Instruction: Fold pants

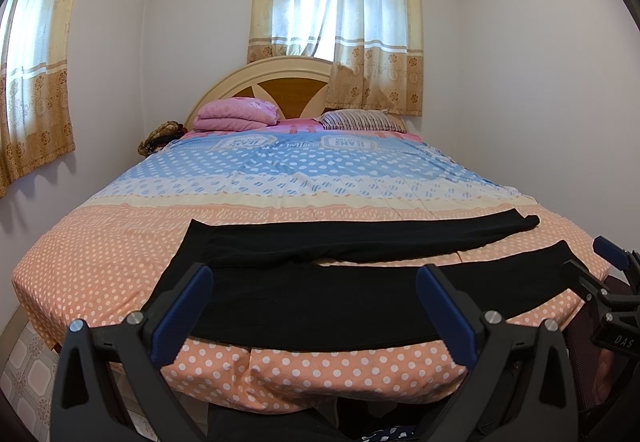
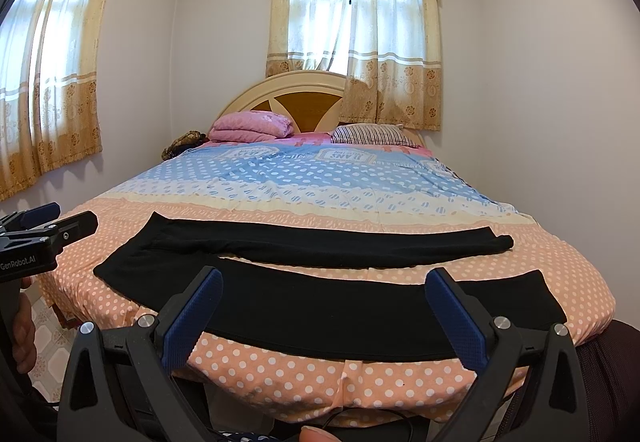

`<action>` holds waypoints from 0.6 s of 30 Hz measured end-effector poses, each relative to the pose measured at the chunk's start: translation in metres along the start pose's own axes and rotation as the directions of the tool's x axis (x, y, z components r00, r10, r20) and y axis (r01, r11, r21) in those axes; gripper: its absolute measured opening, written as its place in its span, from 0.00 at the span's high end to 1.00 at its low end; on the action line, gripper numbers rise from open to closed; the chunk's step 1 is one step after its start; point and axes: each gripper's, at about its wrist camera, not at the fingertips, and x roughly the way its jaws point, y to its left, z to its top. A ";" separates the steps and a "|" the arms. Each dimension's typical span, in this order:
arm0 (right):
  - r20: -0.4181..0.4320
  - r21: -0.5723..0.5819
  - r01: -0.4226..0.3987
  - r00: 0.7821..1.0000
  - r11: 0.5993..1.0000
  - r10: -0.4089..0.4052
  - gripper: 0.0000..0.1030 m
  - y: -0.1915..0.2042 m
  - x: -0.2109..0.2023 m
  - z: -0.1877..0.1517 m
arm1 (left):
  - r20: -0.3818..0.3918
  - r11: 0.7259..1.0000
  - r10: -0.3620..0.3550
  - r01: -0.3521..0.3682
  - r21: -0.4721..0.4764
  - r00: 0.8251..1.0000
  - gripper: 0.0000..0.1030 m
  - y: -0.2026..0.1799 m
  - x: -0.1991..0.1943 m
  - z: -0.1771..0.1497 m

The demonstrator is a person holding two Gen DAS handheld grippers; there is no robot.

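Black pants (image 1: 320,302) lie spread flat across the foot of the bed, waist at the left, two legs running right; they also show in the right wrist view (image 2: 340,310). My left gripper (image 1: 316,274) is open and empty, held above the near leg close to the waist. My right gripper (image 2: 326,278) is open and empty, above the near leg farther right. The right gripper shows at the right edge of the left wrist view (image 1: 612,262). The left gripper shows at the left edge of the right wrist view (image 2: 48,222).
The bed (image 1: 120,250) has a polka-dot orange and blue cover. A pink folded blanket (image 1: 236,114) and a striped pillow (image 1: 360,120) lie by the headboard. Walls stand close on both sides; tiled floor (image 1: 24,370) shows at the left.
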 end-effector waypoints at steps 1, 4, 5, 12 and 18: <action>0.000 0.000 0.000 1.000 1.000 0.000 0.01 0.000 0.000 0.000 | -0.001 1.000 0.000 0.000 -0.001 1.000 0.00 0.000 0.000 0.000; -0.003 0.000 0.000 1.000 1.000 0.000 0.01 0.001 0.000 0.000 | -0.001 1.000 -0.001 0.001 0.000 1.000 0.00 0.001 0.001 0.000; -0.004 0.000 0.000 1.000 1.000 0.000 0.01 0.001 0.001 -0.001 | -0.002 1.000 0.000 0.000 0.000 1.000 0.00 0.001 0.001 0.000; -0.012 -0.001 -0.003 1.000 1.000 0.003 0.01 0.002 0.003 -0.003 | -0.004 1.000 -0.002 0.002 -0.001 1.000 0.00 0.002 0.002 -0.002; -0.027 -0.001 0.000 1.000 1.000 0.000 0.01 0.002 0.009 -0.006 | -0.016 1.000 0.000 0.001 0.004 1.000 0.00 0.002 0.007 -0.007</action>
